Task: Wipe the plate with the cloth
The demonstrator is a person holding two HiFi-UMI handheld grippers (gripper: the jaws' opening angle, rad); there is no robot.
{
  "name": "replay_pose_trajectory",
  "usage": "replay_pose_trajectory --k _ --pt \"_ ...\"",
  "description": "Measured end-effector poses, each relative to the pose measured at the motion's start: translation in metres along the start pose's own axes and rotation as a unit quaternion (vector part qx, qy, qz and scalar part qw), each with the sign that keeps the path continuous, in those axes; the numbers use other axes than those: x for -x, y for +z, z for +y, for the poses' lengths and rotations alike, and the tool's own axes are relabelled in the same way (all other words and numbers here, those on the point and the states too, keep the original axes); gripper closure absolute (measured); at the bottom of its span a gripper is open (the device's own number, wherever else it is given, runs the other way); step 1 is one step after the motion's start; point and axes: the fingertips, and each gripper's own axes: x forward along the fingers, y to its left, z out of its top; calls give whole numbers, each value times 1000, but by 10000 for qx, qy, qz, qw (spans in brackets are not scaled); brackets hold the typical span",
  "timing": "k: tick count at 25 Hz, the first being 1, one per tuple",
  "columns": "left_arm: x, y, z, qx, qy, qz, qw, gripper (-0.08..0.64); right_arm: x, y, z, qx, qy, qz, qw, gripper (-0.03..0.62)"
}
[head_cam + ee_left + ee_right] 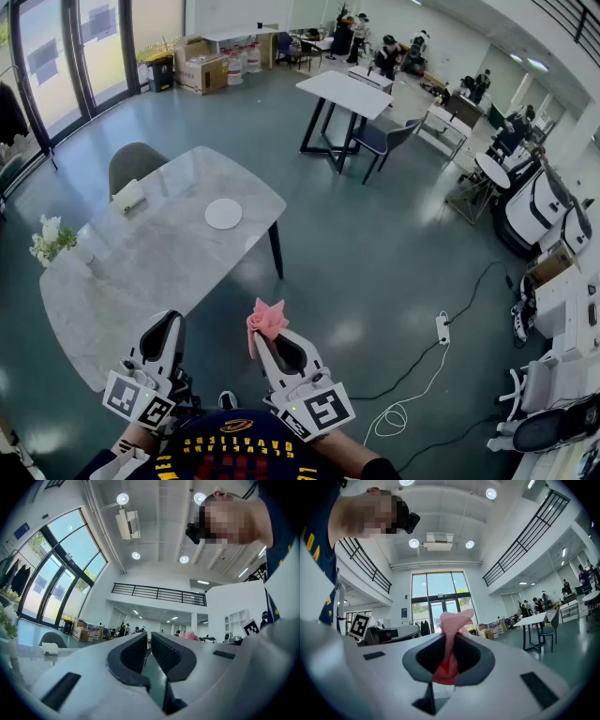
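Note:
A small white plate lies on the marble table, well ahead of both grippers. My right gripper is held up near my body, shut on a pink cloth that bunches out above the jaws. The right gripper view shows the pink cloth pinched between the dark pads. My left gripper hovers beside it over the table's near edge, its jaws nearly together with nothing between them. In the left gripper view the dark pads point up and the cloth peeks past them.
On the table stand a white tissue box and a flower vase. A grey chair sits behind it. A power strip with cable lies on the floor to the right. Further tables, chairs and people fill the back of the hall.

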Motion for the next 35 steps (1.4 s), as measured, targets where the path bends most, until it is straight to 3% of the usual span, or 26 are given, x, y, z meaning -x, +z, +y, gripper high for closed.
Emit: replay_pose_trajectory --k 10,19,23,31,35 --pt "-5 12 14 179 -297 58 9994 529 -6 7 7 10 -414 123 9991 546" --pt "-30 -29 66 311 -209 243 9990 529 -38 -34 -21 -35 -591 362 9976 546" --pt "-71 -36 86 239 -32 300 9993 529 -66 -35 -58 -94 -452 297 9985 546" --pt "-170 -50 69 -23 342 480 9983 528 -98 -28 -168 -344 -3 408 9986 546" --pt "-203 -58 69 44 632 540 9965 528 -110 -21 -211 -364 167 482 9980 546"
